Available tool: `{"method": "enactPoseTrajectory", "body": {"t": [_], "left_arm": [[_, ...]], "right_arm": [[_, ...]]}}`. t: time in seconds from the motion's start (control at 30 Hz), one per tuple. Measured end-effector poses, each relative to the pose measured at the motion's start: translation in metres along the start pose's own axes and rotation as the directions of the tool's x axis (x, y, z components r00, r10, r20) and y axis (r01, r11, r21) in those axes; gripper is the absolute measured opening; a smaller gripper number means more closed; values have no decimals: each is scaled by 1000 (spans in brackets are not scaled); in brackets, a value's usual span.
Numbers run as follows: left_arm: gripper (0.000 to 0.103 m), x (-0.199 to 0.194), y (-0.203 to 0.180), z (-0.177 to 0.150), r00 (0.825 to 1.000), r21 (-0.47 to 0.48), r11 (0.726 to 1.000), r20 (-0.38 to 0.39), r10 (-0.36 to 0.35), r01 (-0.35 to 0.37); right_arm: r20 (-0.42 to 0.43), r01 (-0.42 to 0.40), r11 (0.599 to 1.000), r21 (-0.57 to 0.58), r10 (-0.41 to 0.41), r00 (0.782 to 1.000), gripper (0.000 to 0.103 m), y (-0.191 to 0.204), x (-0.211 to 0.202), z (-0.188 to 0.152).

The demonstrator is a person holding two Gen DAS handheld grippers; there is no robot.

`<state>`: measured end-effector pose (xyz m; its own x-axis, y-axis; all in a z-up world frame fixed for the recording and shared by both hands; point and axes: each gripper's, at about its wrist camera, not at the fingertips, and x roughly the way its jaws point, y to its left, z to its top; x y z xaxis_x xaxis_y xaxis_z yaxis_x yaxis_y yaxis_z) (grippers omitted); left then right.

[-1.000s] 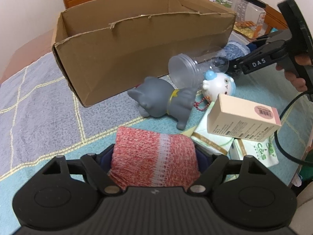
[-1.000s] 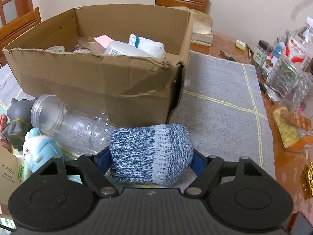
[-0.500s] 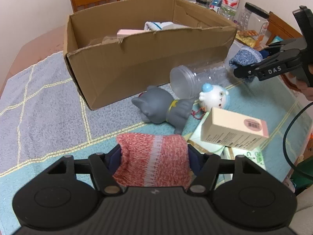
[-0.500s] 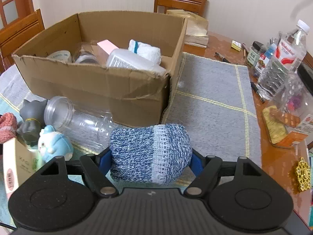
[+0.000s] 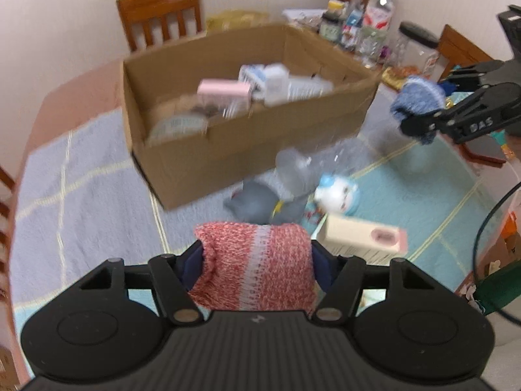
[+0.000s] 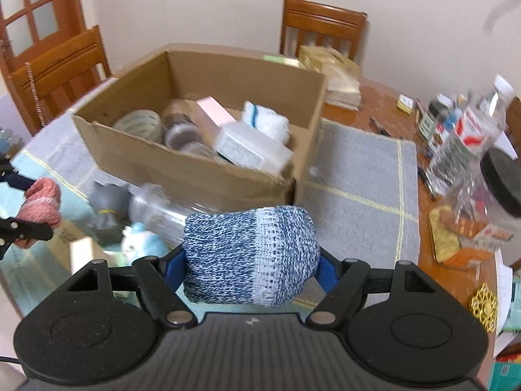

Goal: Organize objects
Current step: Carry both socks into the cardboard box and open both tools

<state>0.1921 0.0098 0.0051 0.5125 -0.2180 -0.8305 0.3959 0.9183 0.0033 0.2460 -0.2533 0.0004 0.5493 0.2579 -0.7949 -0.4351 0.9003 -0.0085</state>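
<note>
Left gripper [image 5: 257, 257] clamping red knit roll [image 5: 255, 270], right gripper [image 6: 250, 260] clamping blue knit roll [image 6: 247, 254]; tape roll [image 6: 140, 125] plain only from right wrist.

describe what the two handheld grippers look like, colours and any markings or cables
Both the left gripper and the right gripper are matte black plastic with ribbed bodies, round side discs, silver pivot pins and blue finger pads. The right one carries white "DAS" lettering and a thin black cable.

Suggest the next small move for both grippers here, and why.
Probably carry both forward over the open cardboard box. The left gripper grips the red knitted bundle, the right gripper the blue knitted bundle, both short of its near wall.
</note>
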Motion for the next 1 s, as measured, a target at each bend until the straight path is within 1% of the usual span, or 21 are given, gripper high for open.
{"method": "enactPoseTrajectory", "body": {"t": [0.2,0.33,0.47,0.63,0.7,0.73,0.8,0.83,0.87,0.93,1.0], "left_arm": [[66,-30,5,45,995,59,998,92,24,-30],[66,-36,14,82,988,73,996,150,37,-48],[66,-21,27,120,983,103,991,173,66,-85],[66,20,54,165,985,44,995,153,76,-84],[66,39,62,173,986,31,995,139,89,-94],[68,48,66,178,987,23,995,130,96,-100],[81,67,73,185,989,14,993,97,112,-113],[89,74,75,186,988,6,991,85,131,-132],[94,78,77,186,983,-1,986,89,163,-164],[94,82,78,185,976,12,981,97,194,-196],[94,84,77,183,977,22,981,91,192,-195]], "right_arm": [[58,-51,998,-40,54,997,81,13,-16,32],[89,-93,995,-47,97,991,81,22,-14,57],[109,-119,991,-68,126,986,81,32,-4,81],[92,-154,985,-73,161,983,81,43,20,108],[88,-164,984,-77,170,982,81,48,31,117],[83,-167,983,-76,173,981,81,50,36,120],[77,-182,981,-66,187,979,87,52,46,126],[81,-193,979,-63,198,977,96,52,50,128],[89,-196,979,-60,201,976,103,52,51,128],[105,-188,981,-52,193,976,103,52,54,127],[86,-201,978,-52,205,975,103,52,57,127]]}}
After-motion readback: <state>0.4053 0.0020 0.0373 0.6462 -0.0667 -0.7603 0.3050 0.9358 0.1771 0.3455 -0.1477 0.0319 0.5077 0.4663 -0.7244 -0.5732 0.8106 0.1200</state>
